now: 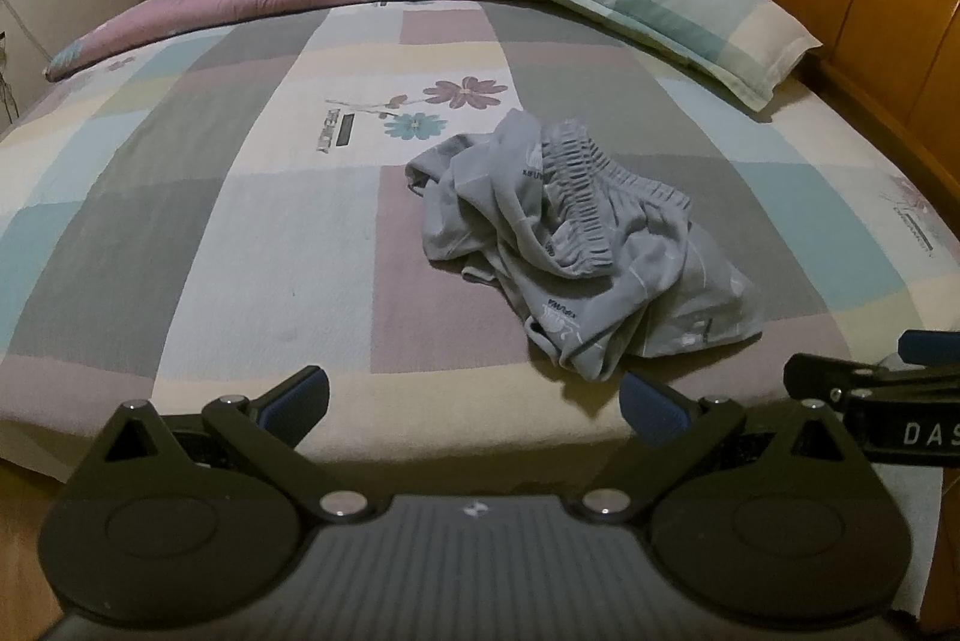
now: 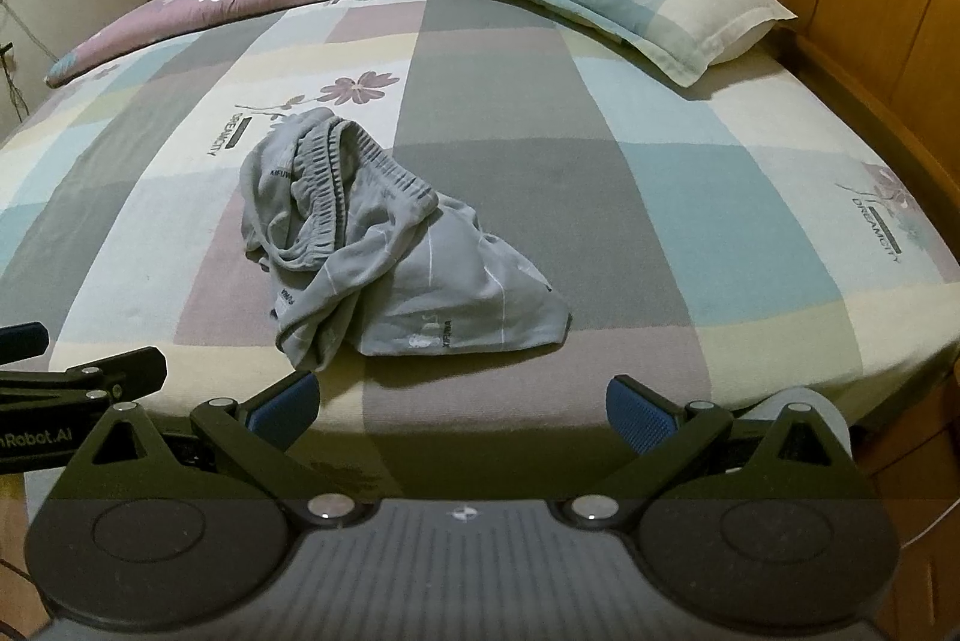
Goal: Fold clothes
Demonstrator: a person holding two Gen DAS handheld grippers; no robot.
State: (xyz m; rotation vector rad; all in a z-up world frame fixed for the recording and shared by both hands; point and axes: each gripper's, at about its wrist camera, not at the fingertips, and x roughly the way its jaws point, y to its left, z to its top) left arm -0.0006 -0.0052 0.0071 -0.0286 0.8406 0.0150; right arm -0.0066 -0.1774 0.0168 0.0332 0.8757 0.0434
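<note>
I had both sets of tongs at the near edge of the bed (image 1: 180,197), neither one touching anything. The left tongs (image 1: 474,404) stood wide and empty, and the right tongs (image 2: 462,404) were just as wide and empty beside them. The grey shorts (image 1: 576,245) lay in a crumpled heap on the patchwork sheet, near the front of the mattress and well apart from the pillow (image 1: 654,5) by the headboard. Nothing had been folded yet, as I judged it. The fabric looked thin, light and limp, so I expected it to drape and slide rather than hold any shape, and to drag across the sheet if pulled by one point only. The ribbed elastic waistband (image 2: 336,173) stood up at the top of the heap; being thicker and gathered, it seemed the surest hold, one set of tongs at each end, to lift and shake the shorts flat.
</note>
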